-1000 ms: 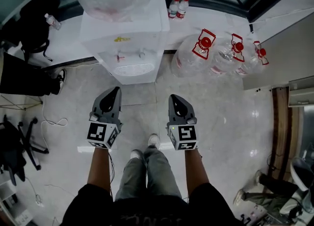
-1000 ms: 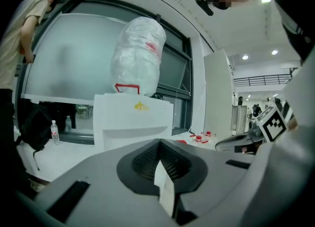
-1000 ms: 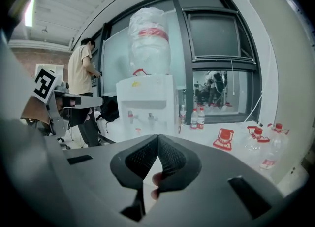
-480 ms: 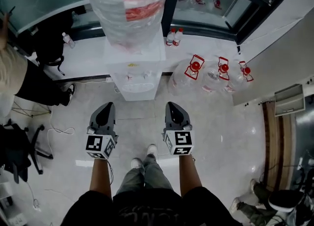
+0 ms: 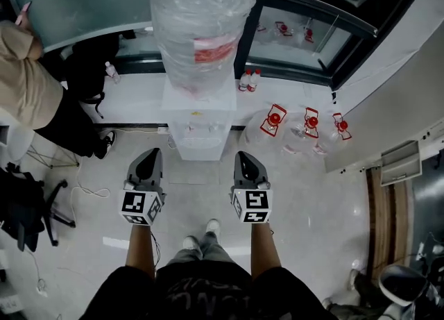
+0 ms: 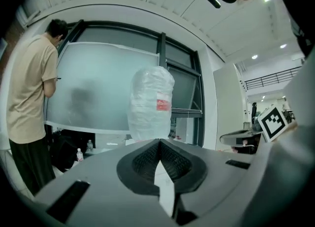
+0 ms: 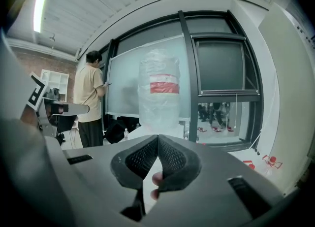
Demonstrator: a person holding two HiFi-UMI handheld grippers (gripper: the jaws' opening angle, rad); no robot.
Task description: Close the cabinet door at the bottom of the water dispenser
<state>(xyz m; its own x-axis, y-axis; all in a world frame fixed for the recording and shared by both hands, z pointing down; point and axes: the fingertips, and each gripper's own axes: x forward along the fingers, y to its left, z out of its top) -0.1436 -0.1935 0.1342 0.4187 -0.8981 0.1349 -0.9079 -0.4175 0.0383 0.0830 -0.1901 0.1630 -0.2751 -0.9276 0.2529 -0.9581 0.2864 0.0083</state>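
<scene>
Both pinched shut and empty, left tool (image 5: pixel 151 153) and right tool (image 5: pixel 244 155) hang level before the water dispenser (image 5: pixel 200 121) — cabinet door at its foot unseen from here — best drop low, push flat with closed tips.

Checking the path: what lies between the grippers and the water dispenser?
Head view: only bare floor between the left gripper, the right gripper and the water dispenser.

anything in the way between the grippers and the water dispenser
Nothing visible. In the head view only bare floor lies between the left hand-held gripper, the right hand-held gripper and the water dispenser. The jugs lie off to the right in that view. The bottom cabinet door itself shows in no view.
</scene>
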